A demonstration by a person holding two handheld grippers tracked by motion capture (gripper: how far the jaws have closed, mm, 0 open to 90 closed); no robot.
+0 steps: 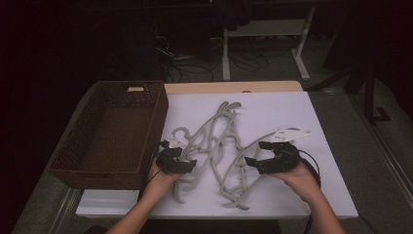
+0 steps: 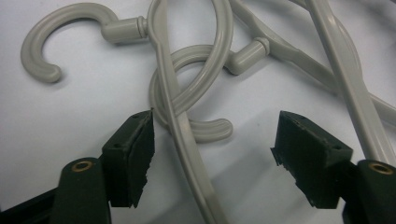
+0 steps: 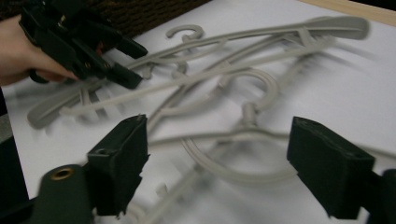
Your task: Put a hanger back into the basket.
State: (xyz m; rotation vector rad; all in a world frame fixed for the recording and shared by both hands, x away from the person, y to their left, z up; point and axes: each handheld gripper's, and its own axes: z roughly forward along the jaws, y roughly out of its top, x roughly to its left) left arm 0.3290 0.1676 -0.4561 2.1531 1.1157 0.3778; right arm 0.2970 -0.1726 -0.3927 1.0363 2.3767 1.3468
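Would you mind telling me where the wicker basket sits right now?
In the high view, the brown wicker basket sits at the table's left edge, just left of the pile of grey hangers and beside the left gripper.

Hangers (image 3: 243,88) smeared by motion blur in right gripper view. Arms cut off at top and right edges in left gripper view. Wicker basket (image 3: 140,14) cropped at top edge.
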